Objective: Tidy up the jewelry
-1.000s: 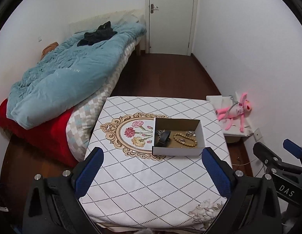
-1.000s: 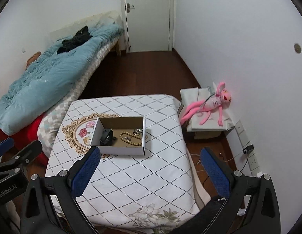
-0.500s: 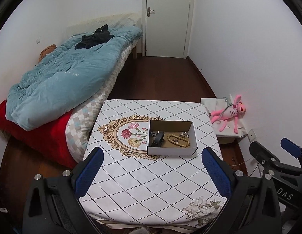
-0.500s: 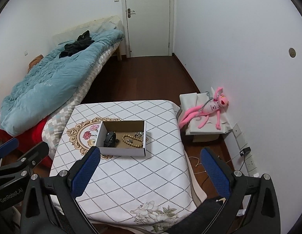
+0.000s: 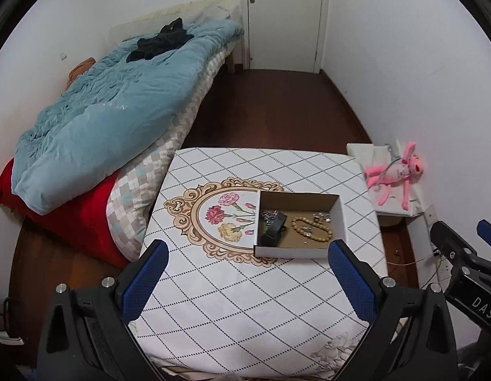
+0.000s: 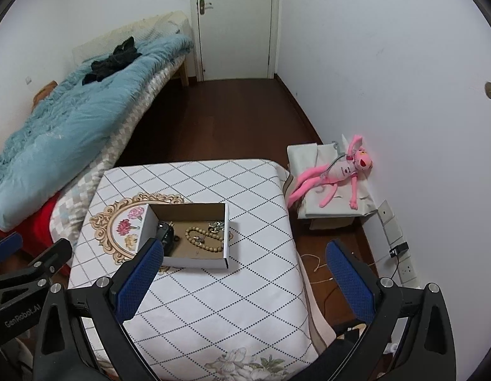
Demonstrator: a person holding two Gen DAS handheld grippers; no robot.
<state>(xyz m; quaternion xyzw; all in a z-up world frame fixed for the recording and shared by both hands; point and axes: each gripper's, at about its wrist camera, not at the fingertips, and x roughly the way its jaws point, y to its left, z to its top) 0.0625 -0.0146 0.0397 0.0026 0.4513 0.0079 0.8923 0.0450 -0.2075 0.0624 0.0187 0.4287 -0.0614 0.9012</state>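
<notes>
left gripper [image 5: 245, 273]: jaws spread wide, nothing between them, held above the near part of the bench.
right gripper [image 6: 242, 273]: same, jaws wide apart and empty, above the near right part of the bench; its left finger [image 6: 140, 279] overlaps the box's near-left corner in its own view.
box [image 5: 336, 219]: shallow open cardboard box on the cloth-covered bench [image 5: 245, 301], right of centre, partly on the flower medallion [image 5: 220, 219].
bead bracelet [image 5: 312, 230]: tan loop lying flat in the middle of the box.
black item [image 5: 272, 230]: dark strap-like piece in the left part of the box, could be a watch, too small to be sure.
metal bits [image 5: 321, 216]: small silver pieces in the far right corner, a silver chain [image 5: 268, 214] at the far left next to the black item; some small bits touch the bracelet.
stage: all jewelry visible sits inside the box, none seen on the cloth. That fits both a box about to be sorted and one just filled, so I can't call it.
handling, if a piece is to be picked: come down from straight above, close on one side of the bead loop away from the silver bits so they don't drag along; stay clear of the box walls, the box is light and will likely slide.
risk: chains snag and tangle.
surroundings: bed [image 5: 118, 101] to the left, pink plush toy [image 5: 394, 171] on a low box by the right wall.
</notes>
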